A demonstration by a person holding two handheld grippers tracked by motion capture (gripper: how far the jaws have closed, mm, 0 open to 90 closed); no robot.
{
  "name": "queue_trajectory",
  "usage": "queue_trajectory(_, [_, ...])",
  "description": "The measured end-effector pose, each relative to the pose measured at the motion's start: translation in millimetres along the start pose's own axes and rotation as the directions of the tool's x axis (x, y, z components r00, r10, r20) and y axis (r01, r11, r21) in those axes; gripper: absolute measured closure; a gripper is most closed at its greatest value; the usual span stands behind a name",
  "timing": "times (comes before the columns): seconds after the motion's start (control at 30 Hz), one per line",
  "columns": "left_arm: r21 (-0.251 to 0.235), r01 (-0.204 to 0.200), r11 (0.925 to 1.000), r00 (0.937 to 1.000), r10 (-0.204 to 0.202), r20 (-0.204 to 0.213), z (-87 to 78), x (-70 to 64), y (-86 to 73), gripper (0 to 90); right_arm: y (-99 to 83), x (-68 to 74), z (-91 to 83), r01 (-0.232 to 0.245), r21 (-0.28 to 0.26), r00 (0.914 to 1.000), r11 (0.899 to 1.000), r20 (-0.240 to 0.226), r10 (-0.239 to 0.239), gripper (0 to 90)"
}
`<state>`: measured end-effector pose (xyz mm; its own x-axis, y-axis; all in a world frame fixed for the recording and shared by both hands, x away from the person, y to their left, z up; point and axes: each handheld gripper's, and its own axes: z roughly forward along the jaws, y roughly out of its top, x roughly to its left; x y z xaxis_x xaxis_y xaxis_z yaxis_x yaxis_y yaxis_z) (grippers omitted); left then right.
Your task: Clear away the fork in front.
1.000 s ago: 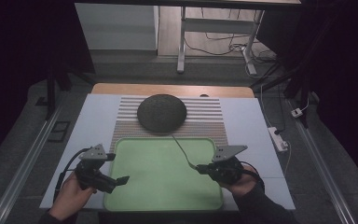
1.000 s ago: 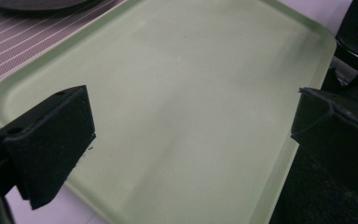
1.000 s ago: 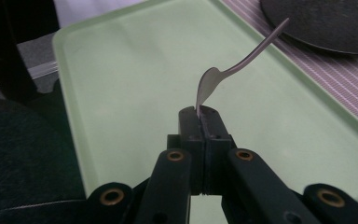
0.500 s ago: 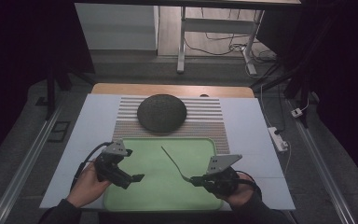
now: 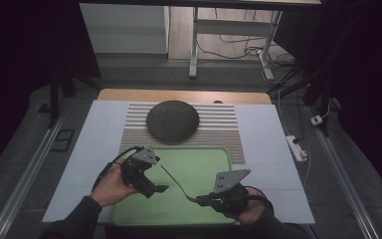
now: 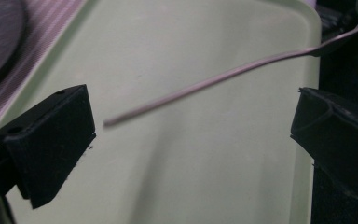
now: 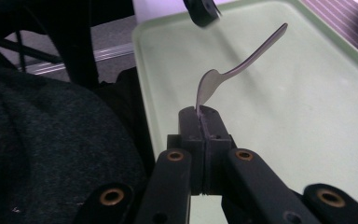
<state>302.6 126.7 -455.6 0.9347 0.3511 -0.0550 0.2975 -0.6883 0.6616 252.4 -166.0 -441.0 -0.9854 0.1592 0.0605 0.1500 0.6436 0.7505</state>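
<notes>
Behind the pale green plastic tray (image 5: 199, 164), a dark round domed object (image 5: 172, 120) sits on a striped grey-and-white mat (image 5: 219, 130), well apart from both grippers and out of their way. Both lie on a light-coloured table surface (image 5: 263, 134) with a wooden strip at its far edge.

Over the tray, the right gripper (image 5: 202, 199) has its jaws clenched on the bowl end of a thin metal spoon (image 5: 174, 181), held off the tray surface. In the right gripper view the spoon (image 7: 242, 60) rises from between the closed jaws, its handle slanting away over the green surface (image 7: 307, 116).

Farther left, the left gripper (image 5: 160, 189) hovers over the tray with its jaws released and spread wide. In the left gripper view the slender spoon handle (image 6: 205, 88) crosses the gap between the two black jaws, its free tip just beside the left jaw without touching it.

Bare tray lies beneath and around the spoon; the tray's raised rim runs close to the right hand (image 5: 248, 214), and its near-left corner lies by the left hand (image 5: 112, 184).
</notes>
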Motion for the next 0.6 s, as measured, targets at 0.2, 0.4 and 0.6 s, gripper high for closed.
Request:
queue_trajectory(0.2, [0.036,-0.114,0.9928,0.9917,0.111,0.064,12.0,-2.2,6.7,3.4,2.7,2.6,4.3,0.029,0.005,0.9986,1.000,-0.045,-0.029,90.0])
queue_trajectory(0.4, [0.061,-0.184,0.9811,0.9772,0.176,0.119,17.9,-1.2,3.3,16.0,3.8,3.7,4.5,0.056,0.013,0.9944,0.998,-0.091,-0.055,90.0])
queue_trajectory(0.6, [0.100,-0.289,0.9519,0.9506,0.274,0.147,21.5,-6.7,-2.0,35.1,4.0,3.6,4.8,0.069,0.023,0.9900,0.997,-0.125,-0.065,90.0])
